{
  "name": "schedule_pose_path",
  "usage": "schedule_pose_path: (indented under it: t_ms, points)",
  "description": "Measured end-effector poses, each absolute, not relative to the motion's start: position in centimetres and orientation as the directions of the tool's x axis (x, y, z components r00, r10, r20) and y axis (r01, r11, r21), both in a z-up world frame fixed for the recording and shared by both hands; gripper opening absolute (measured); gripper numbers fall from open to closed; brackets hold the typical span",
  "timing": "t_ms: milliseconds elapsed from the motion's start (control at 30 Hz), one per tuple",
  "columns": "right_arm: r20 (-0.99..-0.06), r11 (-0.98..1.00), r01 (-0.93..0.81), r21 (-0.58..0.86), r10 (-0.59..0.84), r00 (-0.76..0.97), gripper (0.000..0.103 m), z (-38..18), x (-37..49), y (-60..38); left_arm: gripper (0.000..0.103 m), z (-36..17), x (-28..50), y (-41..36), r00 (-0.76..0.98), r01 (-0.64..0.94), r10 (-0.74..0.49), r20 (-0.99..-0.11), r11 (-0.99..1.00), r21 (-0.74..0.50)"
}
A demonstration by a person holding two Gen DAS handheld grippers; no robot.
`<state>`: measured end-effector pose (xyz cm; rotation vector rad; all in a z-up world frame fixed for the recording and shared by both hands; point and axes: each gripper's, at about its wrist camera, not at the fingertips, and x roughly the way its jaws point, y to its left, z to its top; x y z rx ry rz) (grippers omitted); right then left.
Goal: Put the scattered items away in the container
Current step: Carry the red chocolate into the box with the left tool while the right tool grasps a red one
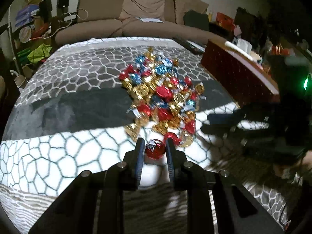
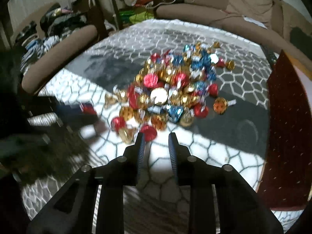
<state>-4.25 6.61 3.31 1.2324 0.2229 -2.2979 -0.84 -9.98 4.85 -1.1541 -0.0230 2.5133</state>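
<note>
On patterned blanket [image 1: 58,152] | left claw [image 1: 155,146] grips red candy [image 1: 154,149] | right claw [image 2: 157,142] open

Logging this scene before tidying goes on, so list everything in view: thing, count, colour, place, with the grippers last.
candies: one heap, too many to count, red, gold and blue foil, mid blanket
red candy: one, between the left gripper's fingers
blanket: one, grey and white honeycomb pattern, under the heap
box: one, dark red, right of the heap
sofa: one, brown, behind the blanket
left gripper: black, shut on the red candy, near edge of the heap
right gripper: black, open, empty, at the heap's near edge
</note>
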Motion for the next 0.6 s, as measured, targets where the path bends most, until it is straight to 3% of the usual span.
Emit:
schedule_pose_path:
  t_ms: [400,500,600]
  points:
    - [-0.814,-0.86,0.481,0.172,-0.399,-0.422,0.032,2.1,-5.7,5.3,0.022,5.3,-1.0,-9.7,-0.587,-0.339,0.354,-0.728,-0.924,-0.175]
    - [-0.815,-0.865,0.47,0.175,-0.395,-0.423,0.046,2.2,-5.9,5.0,0.022,5.2,-0.8,-9.5,-0.584,-0.343,0.345,-0.735,-0.925,-0.161]
    - [-0.825,-0.87,0.479,0.121,-0.356,-0.438,0.044,1.9,-5.8,3.9,0.022,5.2,-0.8,-9.6,-0.583,-0.342,0.344,-0.736,-0.926,-0.162]
